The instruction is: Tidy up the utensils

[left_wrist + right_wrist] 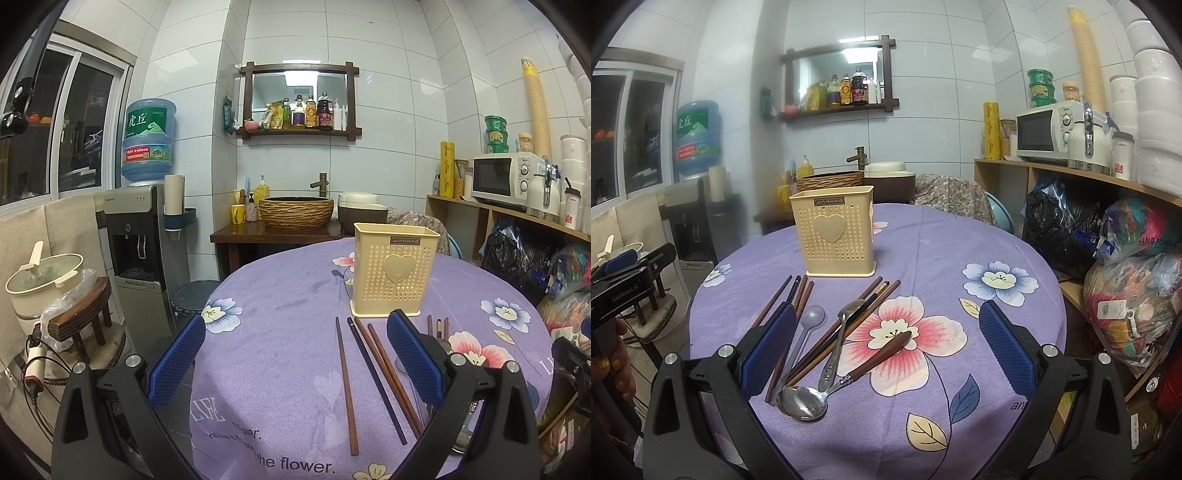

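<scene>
A cream perforated utensil holder (394,274) (836,235) with a heart stands upright on the round table's purple floral cloth (280,332) (960,251). In front of it lie several brown and dark chopsticks (373,376) (798,295). More chopsticks (849,325), a pale plastic spoon (807,328), a steel spoon (836,343) and a wooden-handled steel spoon (846,376) lie nearer the right gripper. My left gripper (295,354) is open above the chopsticks, holding nothing. My right gripper (886,343) is open over the spoons, holding nothing.
A water dispenser (147,236), a stool (83,321) and a pot (44,284) stand left of the table. A basin stand (295,218) is behind it. Shelves with a microwave (1045,133) and plastic bags (1126,295) crowd the right side. A hand (613,365) holds the left gripper.
</scene>
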Available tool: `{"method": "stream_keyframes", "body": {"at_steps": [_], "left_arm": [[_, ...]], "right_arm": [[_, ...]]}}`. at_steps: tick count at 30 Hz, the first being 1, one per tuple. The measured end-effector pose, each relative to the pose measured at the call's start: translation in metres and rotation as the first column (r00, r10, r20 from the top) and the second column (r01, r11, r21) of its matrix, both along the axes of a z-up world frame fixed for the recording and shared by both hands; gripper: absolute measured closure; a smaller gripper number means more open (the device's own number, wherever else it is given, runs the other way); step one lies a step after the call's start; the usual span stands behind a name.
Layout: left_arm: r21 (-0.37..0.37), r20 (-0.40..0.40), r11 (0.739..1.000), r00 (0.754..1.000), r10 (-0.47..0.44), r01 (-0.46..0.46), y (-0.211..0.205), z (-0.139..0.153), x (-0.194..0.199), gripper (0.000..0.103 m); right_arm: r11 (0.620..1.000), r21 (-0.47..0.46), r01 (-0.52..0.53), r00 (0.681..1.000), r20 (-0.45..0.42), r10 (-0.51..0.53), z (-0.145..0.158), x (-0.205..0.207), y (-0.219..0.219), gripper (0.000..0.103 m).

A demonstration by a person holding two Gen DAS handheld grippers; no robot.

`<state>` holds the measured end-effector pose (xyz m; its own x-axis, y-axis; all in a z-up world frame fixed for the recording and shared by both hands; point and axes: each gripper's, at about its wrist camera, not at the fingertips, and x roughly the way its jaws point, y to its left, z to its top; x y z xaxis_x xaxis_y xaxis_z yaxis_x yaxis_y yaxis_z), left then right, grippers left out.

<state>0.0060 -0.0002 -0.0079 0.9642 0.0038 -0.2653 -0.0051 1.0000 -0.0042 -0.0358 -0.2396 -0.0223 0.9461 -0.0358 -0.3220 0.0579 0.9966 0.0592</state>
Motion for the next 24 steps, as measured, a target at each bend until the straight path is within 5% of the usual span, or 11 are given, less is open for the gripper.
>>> {"method": "stream_keyframes", "body": {"at_steps": [14, 24], "left_arm": [[0.009, -0.016, 1.0, 1.0, 0.002, -0.002, 0.002, -0.007, 0.003, 0.005], [-0.009, -0.171, 1.0, 0.985, -0.024, 0.023, 0.024, -0.026, 0.033, 0.005]], "right_arm": [[1.0, -0.01, -0.017, 1.0, -0.016, 0.017, -0.004, 0.003, 0.009, 0.005], [0.987, -0.136, -0.087, 0.979, -0.193, 0.06, -0.025, 0.045, 0.022, 0.005]]}}
